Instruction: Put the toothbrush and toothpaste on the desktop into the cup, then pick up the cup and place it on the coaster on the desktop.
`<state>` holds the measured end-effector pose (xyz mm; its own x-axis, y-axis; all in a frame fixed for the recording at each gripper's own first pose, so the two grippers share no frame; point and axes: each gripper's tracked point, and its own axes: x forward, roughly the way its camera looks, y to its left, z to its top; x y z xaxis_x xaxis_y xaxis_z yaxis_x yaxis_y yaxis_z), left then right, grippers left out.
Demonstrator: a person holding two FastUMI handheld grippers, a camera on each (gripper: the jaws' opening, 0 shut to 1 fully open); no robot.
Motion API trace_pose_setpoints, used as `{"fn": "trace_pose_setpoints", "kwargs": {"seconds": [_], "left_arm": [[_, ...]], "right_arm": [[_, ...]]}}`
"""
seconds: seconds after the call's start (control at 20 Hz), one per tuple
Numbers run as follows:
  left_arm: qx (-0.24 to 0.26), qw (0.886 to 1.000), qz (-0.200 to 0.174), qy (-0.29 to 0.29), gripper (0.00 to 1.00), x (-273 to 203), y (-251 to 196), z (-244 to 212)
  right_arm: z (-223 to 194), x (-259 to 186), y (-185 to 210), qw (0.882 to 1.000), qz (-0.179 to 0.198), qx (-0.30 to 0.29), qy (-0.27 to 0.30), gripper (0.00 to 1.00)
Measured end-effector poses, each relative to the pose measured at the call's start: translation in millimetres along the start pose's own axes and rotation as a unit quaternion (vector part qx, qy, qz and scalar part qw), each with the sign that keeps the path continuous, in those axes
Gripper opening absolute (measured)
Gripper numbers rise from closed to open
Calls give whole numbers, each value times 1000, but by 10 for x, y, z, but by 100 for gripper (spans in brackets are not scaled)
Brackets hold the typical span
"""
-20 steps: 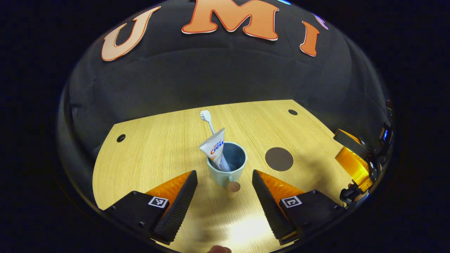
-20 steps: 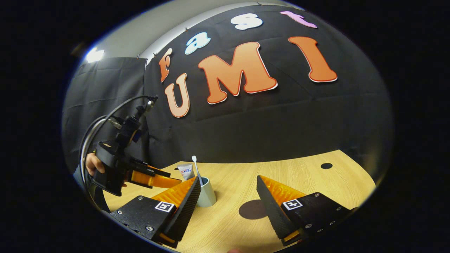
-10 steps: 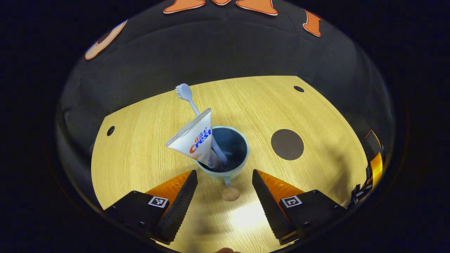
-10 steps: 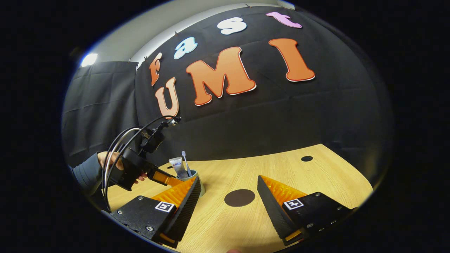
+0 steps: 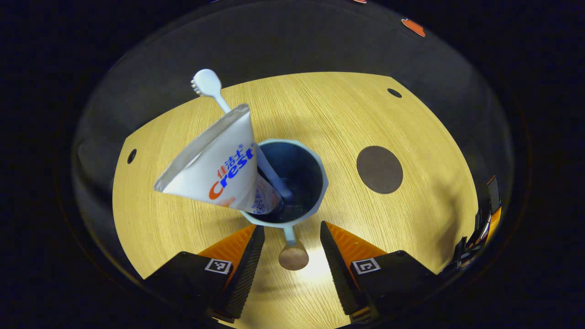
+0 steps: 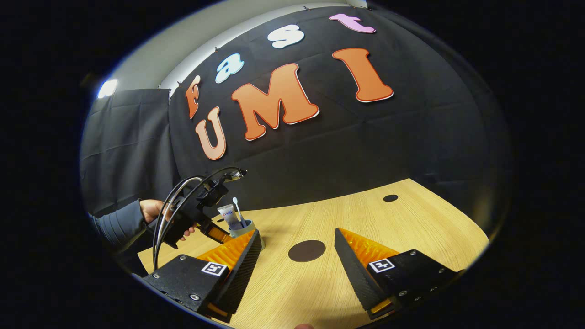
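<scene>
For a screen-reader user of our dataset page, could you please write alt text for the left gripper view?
The open left gripper straddles the knobbed handle of a pale blue cup on a wooden desktop. A toothpaste tube and toothbrush stand tilted in the cup; a dark round coaster lies apart from it.

Your left gripper (image 5: 289,246) has come down and forward onto the cup (image 5: 292,183), so the cup's handle (image 5: 292,251) now sits between its 2 fingers, which have narrowed slightly without touching it. In the right gripper view, your hand (image 6: 153,211) has moved in toward the cup, and the coaster (image 6: 306,250) now lies between the right gripper's (image 6: 297,256) fingers.
</scene>
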<state>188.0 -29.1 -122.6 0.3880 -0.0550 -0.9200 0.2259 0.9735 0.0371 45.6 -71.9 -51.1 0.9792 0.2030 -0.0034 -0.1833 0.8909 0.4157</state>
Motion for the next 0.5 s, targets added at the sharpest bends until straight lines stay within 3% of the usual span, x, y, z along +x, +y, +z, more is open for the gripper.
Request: {"fn": "trace_pose_setpoints", "kwargs": {"seconds": [0.05, 0.15, 0.3, 0.4, 0.5], "left_arm": [[5, 1000, 7, 7, 82, 3, 21, 12], [0, 1000, 2, 22, 58, 54, -2, 48], [-15, 999, 3, 29, 58, 131, -128, 123], [-28, 999, 4, 23, 32, 197, -165, 182], [-31, 999, 4, 17, 31, 298, -252, 249]], "right_arm": [[-5, -9, -20, 1000, -2, 3, 0, 97], [-7, -35, -48, 1000, -5, 9, -2, 97], [10, -74, -111, 1000, -10, 15, -6, 97], [23, -87, -132, 1000, -14, 19, -8, 97], [21, -113, -156, 1000, -15, 23, -9, 97]]}}
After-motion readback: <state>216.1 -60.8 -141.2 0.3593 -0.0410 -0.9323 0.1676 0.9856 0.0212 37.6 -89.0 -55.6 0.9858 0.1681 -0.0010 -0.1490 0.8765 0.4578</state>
